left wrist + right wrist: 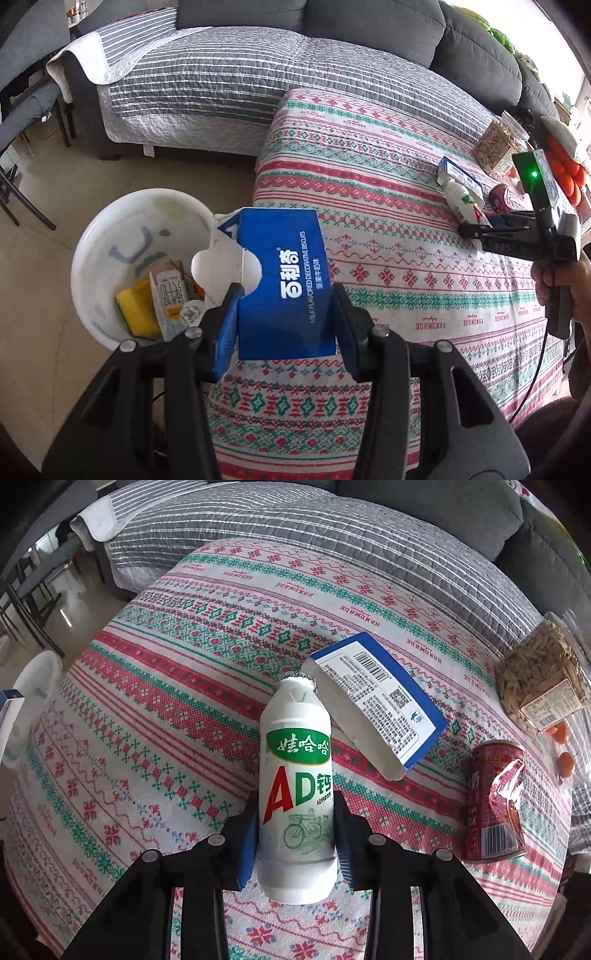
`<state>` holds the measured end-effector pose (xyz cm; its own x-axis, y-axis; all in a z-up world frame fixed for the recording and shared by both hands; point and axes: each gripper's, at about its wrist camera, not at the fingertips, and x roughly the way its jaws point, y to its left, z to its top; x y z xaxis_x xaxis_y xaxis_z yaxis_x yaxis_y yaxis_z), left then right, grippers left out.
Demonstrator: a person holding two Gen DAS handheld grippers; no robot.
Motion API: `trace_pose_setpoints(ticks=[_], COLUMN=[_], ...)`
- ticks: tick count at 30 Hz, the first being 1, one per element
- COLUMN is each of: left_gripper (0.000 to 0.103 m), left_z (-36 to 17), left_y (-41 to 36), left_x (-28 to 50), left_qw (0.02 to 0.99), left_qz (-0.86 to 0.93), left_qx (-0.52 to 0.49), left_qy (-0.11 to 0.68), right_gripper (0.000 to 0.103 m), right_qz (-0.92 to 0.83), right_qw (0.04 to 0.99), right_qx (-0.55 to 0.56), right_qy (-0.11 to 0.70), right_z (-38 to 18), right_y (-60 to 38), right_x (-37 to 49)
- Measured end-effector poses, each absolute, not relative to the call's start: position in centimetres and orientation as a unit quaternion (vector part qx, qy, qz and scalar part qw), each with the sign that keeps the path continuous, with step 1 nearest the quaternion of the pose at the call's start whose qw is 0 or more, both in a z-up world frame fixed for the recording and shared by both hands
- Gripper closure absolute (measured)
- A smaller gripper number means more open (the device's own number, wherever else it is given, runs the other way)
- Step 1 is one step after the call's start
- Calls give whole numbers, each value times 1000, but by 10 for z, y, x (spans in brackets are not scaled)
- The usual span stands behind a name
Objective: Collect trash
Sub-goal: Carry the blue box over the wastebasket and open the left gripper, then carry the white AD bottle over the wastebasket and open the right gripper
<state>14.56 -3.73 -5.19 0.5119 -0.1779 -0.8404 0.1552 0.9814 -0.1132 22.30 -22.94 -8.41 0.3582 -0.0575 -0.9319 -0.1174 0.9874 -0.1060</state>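
My left gripper [286, 314] is shut on a blue biscuit box [284, 280] and holds it over the table's left edge, beside a white bin [110, 236] on the floor. The bin holds a yellow sponge and a carton. My right gripper [295, 830] is shut on a white AD milk bottle [295, 775] lying on the patterned tablecloth [147, 738]. The bottle also shows in the left wrist view [461, 201] at the far right, with the right gripper [476, 229] on it.
A second blue box [376, 698] lies open just behind the bottle. A dented red can [495, 801] lies to its right. A clear jar of seeds [539, 675] and orange fruits [565, 764] sit at the far right. A grey sofa [258, 74] stands behind the table.
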Motion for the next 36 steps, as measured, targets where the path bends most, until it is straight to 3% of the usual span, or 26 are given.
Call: trace_pose_setpoints(ticks=[14, 28, 30, 31, 32, 36], left_gripper=[54, 53, 44, 30, 23, 17], left_z=[-43, -53, -51, -51, -51, -52], left_y=[9, 61, 65, 67, 67, 68], left_x=[141, 167, 168, 168, 169, 163], left_qw=[881, 888, 892, 891, 888, 882], left_qz=[-63, -1, 14, 17, 20, 27], left_qx=[-37, -51, -50, -51, -53, -50], left_qy=[468, 457, 450, 450, 457, 468], right_gripper=[66, 66, 66, 66, 66, 66], right_qz=[46, 89, 92, 93, 93, 95], right_qw=[826, 837, 837, 837, 837, 838], right_qx=[-23, -44, -49, -50, -50, -48], right_qy=[561, 539, 537, 537, 537, 535], right_z=[-39, -28, -28, -28, -28, -28], right_y=[-190, -104, -98, -97, -96, -92], right_x=[167, 158, 157, 157, 157, 162])
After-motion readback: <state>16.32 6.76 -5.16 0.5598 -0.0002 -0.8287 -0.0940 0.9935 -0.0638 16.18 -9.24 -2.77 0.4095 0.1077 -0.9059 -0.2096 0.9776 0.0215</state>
